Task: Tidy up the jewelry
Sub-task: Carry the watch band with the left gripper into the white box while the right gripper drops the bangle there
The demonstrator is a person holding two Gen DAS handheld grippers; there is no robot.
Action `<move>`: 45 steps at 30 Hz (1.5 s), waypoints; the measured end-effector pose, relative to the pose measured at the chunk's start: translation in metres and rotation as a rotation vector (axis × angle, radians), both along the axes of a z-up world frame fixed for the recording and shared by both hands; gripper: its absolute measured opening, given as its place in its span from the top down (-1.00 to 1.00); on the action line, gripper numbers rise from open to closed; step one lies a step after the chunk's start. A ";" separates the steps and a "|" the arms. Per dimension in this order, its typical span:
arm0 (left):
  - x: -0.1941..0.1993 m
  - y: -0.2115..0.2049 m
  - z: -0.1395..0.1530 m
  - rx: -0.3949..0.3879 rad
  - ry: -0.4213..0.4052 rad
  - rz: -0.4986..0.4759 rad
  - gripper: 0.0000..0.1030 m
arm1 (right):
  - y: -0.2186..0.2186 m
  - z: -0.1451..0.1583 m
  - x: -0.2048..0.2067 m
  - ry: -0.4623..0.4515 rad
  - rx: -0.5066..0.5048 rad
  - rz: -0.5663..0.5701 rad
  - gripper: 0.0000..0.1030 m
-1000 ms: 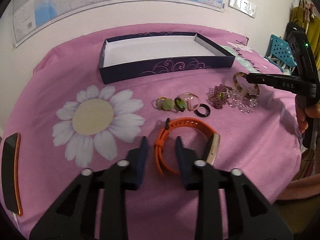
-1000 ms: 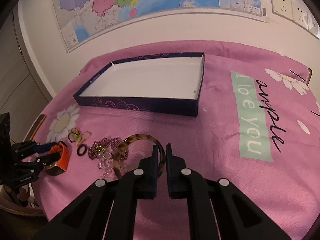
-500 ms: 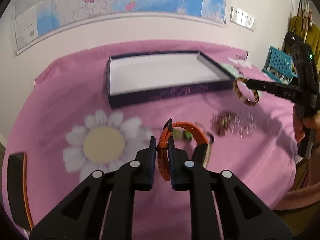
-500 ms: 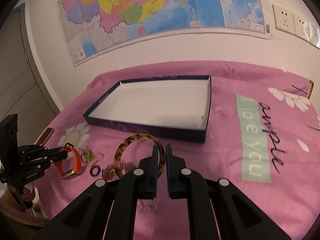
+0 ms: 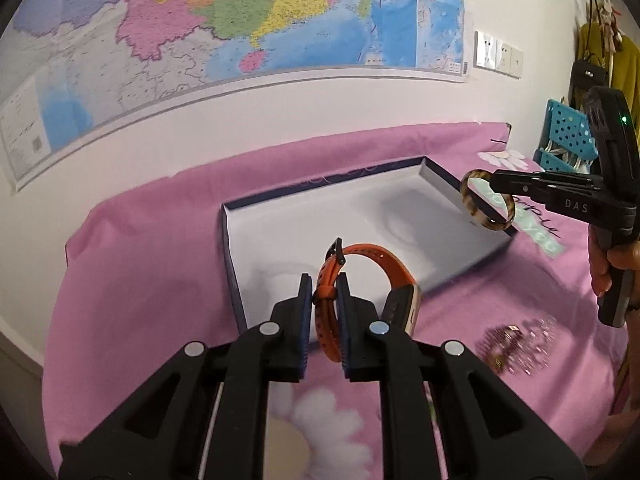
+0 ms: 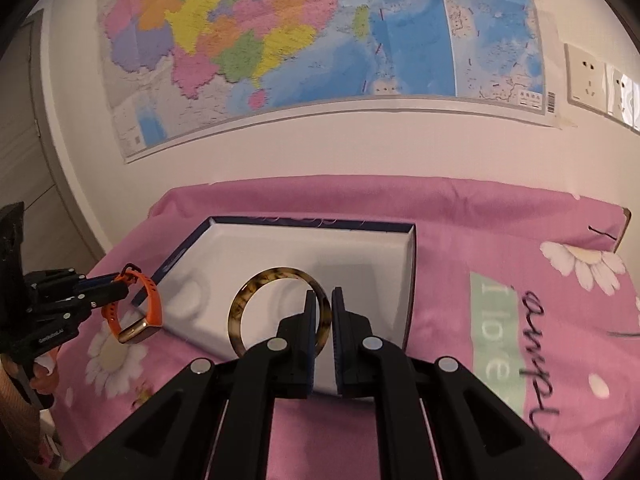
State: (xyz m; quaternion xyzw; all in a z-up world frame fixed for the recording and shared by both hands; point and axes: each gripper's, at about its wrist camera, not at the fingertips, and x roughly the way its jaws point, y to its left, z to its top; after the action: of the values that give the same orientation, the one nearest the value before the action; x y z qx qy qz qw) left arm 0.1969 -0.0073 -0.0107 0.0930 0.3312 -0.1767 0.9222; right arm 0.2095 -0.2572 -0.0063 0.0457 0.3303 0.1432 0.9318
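My left gripper (image 5: 324,292) is shut on the strap of an orange watch (image 5: 372,264), which hangs in the air over the near left corner of the dark blue tray (image 5: 228,248). The same watch (image 6: 138,312) and left gripper (image 6: 122,286) show at the left of the right wrist view. My right gripper (image 6: 321,304) is shut on a tortoiseshell bangle (image 6: 248,300), held upright above the white inside of the tray (image 6: 412,264). That bangle (image 5: 468,200) hangs at the tray's right end in the left wrist view.
A beaded bracelet and a clear bead piece (image 5: 516,340) lie blurred on the pink flowered cloth (image 5: 120,272) near the front right. The table backs onto a wall with a large map (image 6: 320,32). A blue perforated basket (image 5: 568,140) stands at far right.
Both grippers rose and moved forward toward the tray. The left one closed on the orange watch and lifted it off the cloth; the right one lifted the bangle over the tray.
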 end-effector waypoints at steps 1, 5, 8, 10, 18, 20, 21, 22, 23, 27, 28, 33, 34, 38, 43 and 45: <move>0.008 -0.001 0.000 0.003 0.002 -0.004 0.76 | 0.001 -0.001 0.009 0.007 0.007 0.002 0.88; 0.038 -0.004 -0.002 0.004 0.011 -0.012 0.76 | 0.008 -0.007 0.036 0.025 -0.005 -0.016 0.88; 0.055 -0.008 -0.006 0.014 0.019 -0.017 0.76 | 0.013 -0.013 0.057 0.055 -0.004 -0.023 0.88; 0.067 -0.010 -0.010 0.017 0.029 -0.021 0.76 | 0.016 -0.017 0.070 0.070 -0.016 -0.031 0.88; 0.112 -0.024 -0.032 0.080 0.083 -0.016 0.76 | 0.022 -0.032 0.109 0.135 -0.036 -0.060 0.88; 0.120 -0.028 -0.035 0.094 0.092 -0.018 0.76 | 0.024 -0.034 0.116 0.149 -0.048 -0.063 0.88; 0.124 -0.030 -0.037 0.102 0.098 -0.020 0.76 | 0.025 -0.035 0.119 0.157 -0.051 -0.066 0.88; 0.127 -0.031 -0.039 0.107 0.103 -0.023 0.76 | 0.026 -0.037 0.123 0.169 -0.057 -0.069 0.88; 0.131 -0.033 -0.040 0.116 0.106 -0.024 0.77 | 0.026 -0.038 0.125 0.181 -0.061 -0.070 0.88; 0.141 -0.043 -0.042 0.152 0.114 -0.033 0.77 | 0.027 -0.043 0.133 0.216 -0.072 -0.082 0.88; 0.144 -0.044 -0.042 0.165 0.119 -0.030 0.78 | 0.028 -0.042 0.134 0.219 -0.082 -0.086 0.87; 0.157 -0.057 -0.044 0.216 0.156 -0.034 0.79 | 0.031 -0.042 0.138 0.233 -0.101 -0.097 0.87; 0.160 -0.058 -0.046 0.223 0.167 -0.032 0.80 | 0.031 -0.043 0.140 0.236 -0.106 -0.100 0.87; 0.171 -0.061 -0.049 0.248 0.189 -0.026 0.74 | 0.028 -0.043 0.139 0.231 -0.097 -0.116 0.75; 0.175 -0.059 -0.045 0.242 0.166 0.011 0.36 | 0.025 -0.034 0.122 0.183 -0.058 -0.097 0.60; 0.172 -0.056 -0.037 0.225 0.141 0.020 0.23 | 0.025 -0.029 0.113 0.155 -0.049 -0.083 0.47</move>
State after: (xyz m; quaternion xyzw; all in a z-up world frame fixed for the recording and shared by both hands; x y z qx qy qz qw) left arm 0.3690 -0.0637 -0.0481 0.1799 0.4137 -0.1352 0.8822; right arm 0.3226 -0.2321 -0.0355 0.0474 0.4026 0.0922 0.9095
